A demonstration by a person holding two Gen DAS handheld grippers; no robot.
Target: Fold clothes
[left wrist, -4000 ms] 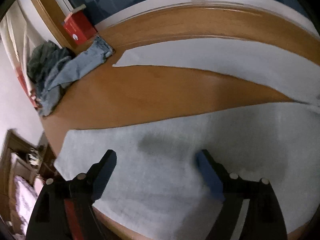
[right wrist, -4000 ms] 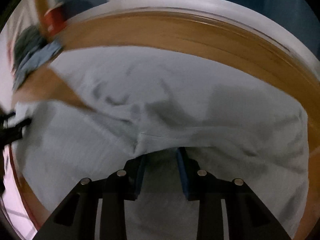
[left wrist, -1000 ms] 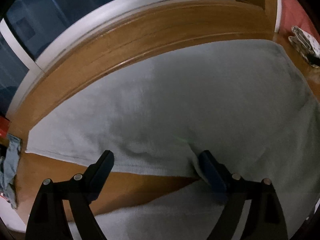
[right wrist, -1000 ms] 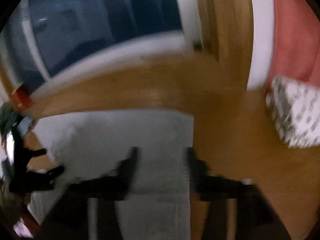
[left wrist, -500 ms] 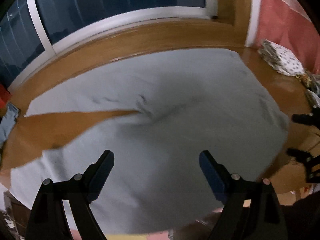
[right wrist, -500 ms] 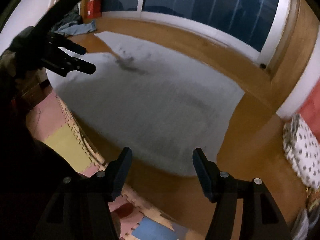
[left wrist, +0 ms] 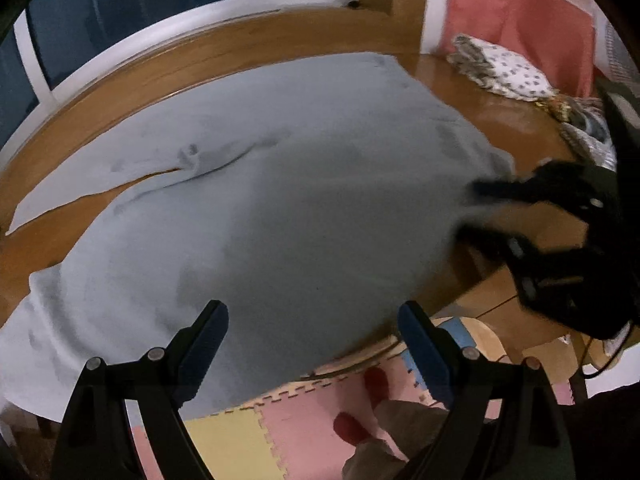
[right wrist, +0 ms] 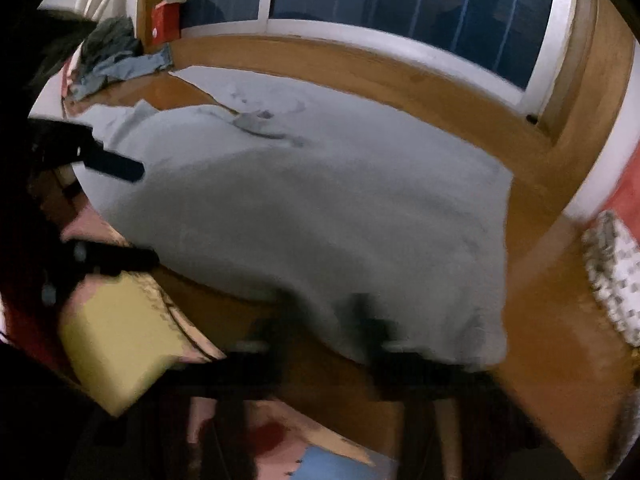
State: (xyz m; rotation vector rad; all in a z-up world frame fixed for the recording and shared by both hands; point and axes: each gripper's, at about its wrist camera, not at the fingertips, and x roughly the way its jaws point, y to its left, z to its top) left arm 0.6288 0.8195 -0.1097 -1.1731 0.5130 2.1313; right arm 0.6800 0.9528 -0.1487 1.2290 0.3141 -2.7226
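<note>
Wooden table [left wrist: 472, 80], grey trousers [left wrist: 280, 200] now fully spread

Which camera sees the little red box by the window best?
The right wrist view. The small red cardboard box stands at the window's corner, above the rumpled blue denim clothes. The left wrist view does not show it at all.

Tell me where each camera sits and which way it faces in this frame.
Left wrist: on the left claw, open, looking across the grey garment toward the window; the right claw shows at right.
Right wrist: on the right claw, blurred, facing the window; the left claw shows at left.
Both share the garment, the wooden table and the spotted fabric.
</note>
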